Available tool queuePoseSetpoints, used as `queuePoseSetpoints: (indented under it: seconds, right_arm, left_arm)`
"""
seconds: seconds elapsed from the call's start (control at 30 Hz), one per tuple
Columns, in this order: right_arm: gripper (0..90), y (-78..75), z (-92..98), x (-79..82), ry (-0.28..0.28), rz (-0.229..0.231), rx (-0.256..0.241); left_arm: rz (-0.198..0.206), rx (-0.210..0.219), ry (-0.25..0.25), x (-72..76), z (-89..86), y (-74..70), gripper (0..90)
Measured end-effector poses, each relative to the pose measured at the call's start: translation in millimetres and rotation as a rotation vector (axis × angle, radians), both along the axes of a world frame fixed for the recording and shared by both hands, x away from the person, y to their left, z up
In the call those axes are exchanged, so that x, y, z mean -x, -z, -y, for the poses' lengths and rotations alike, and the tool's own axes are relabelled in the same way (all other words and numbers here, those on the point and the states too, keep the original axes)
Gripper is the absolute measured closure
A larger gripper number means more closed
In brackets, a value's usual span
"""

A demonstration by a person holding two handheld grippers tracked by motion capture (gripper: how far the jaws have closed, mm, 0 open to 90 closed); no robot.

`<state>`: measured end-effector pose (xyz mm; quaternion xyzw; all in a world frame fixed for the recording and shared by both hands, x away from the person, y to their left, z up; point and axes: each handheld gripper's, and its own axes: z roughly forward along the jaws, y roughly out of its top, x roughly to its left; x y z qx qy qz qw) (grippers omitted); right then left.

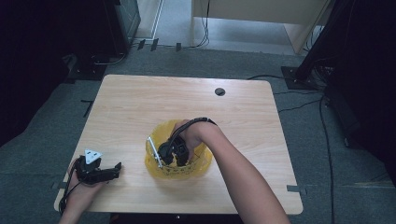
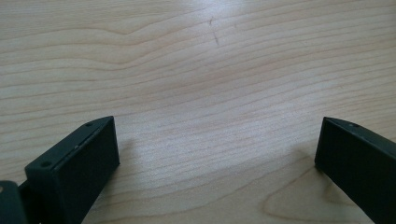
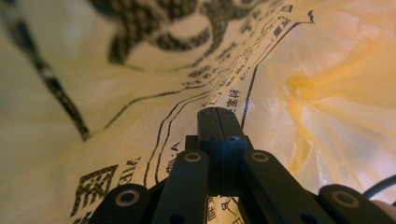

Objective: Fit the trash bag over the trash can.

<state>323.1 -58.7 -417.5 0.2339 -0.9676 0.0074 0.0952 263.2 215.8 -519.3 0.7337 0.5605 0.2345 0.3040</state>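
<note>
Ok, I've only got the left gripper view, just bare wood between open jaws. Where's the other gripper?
Observer: The right gripper is down inside a yellow plastic bag at the near middle of the table.
Operator: Are its jaws open?
Observer: No, the right gripper view shows them pressed together. I can't tell whether any bag film is pinched between them.
Operator: And where's mine on the table?
Observer: The left gripper rests near the front left corner, well apart from the bag.
</note>
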Motion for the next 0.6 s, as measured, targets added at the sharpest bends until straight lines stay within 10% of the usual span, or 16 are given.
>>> queuePoseSetpoints:
  seconds: [0.33, 0.47, 0.6]
  right_arm:
    - [90.0, -0.6, -1.6, -1.1, -0.007, 0.009, -0.008]
    - [90.0, -11.0, -7.9, 1.3, -0.003, -0.043, -0.137]
    - [90.0, 0.3, -12.4, 1.4, -0.015, -0.043, -0.104]
  left_arm:
    - [0.000, 0.000, 0.002, -0.2, -0.2, 0.0, 0.0]
    - [-0.001, -0.001, 0.002, -0.4, -0.2, 0.0, 0.0]
    - [0.000, -0.001, 0.005, 0.3, -0.8, 0.0, 0.0]
